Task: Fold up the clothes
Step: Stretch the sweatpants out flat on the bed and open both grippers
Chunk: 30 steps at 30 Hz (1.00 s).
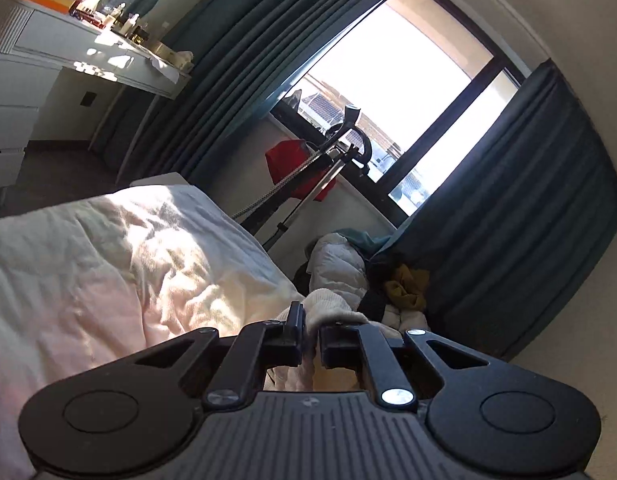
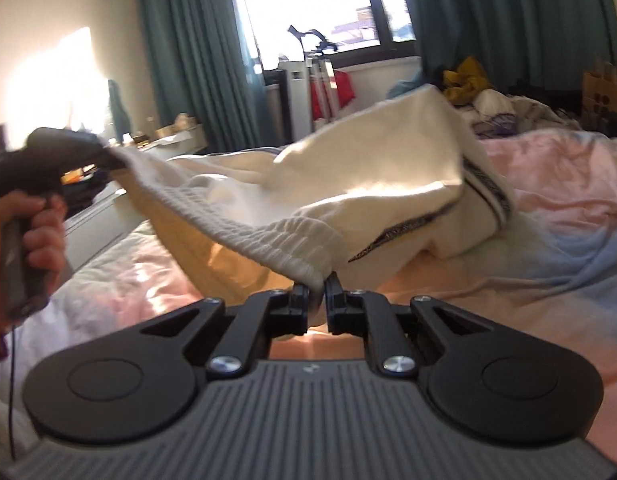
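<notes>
A cream-white pair of trousers (image 2: 368,168) with an elastic ribbed waistband (image 2: 276,236) and a dark patterned side stripe (image 2: 488,188) hangs stretched above the bed. My right gripper (image 2: 317,285) is shut on one end of the waistband. My left gripper (image 2: 108,156) shows at the left of the right wrist view, held by a hand, shut on the other end of the waistband. In the left wrist view my left gripper (image 1: 311,322) is shut on a bunch of the cream fabric (image 1: 328,308). The trouser legs trail down onto the bed behind.
The bed has a rumpled pink and white duvet (image 1: 108,264), also in the right wrist view (image 2: 548,208). A pile of clothes (image 1: 388,280) lies by the teal curtains (image 1: 528,200). A white dresser (image 1: 68,52) and a garment steamer stand (image 1: 328,160) are beyond the bed.
</notes>
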Each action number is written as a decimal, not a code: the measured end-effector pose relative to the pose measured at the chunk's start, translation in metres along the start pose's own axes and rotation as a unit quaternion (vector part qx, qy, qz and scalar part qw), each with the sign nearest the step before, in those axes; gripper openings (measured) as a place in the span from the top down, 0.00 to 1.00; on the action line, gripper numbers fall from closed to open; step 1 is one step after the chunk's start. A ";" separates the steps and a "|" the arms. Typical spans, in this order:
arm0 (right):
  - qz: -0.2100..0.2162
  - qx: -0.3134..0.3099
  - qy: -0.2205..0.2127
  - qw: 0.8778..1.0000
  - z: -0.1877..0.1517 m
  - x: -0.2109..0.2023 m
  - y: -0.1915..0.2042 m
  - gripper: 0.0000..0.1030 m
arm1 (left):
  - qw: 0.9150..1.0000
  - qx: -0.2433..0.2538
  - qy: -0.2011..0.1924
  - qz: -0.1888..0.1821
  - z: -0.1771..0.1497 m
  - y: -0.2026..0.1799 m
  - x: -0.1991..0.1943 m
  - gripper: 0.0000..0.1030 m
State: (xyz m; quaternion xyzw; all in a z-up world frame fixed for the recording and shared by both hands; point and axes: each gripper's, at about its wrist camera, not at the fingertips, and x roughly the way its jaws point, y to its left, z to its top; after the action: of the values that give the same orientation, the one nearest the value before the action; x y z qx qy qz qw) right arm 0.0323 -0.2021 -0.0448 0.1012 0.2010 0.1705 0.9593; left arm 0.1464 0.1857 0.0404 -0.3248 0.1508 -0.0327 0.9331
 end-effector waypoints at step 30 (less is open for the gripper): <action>0.234 -0.021 0.057 0.970 -0.010 0.187 0.198 0.84 | 0.981 0.068 0.093 0.155 0.164 0.183 0.165 0.72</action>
State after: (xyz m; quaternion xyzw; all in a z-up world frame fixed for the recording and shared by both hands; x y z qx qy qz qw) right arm 0.1323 0.0500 -0.0671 0.1156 0.2224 0.3998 0.8817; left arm 0.3461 0.4016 0.0071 -0.2291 0.2827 0.0718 0.9287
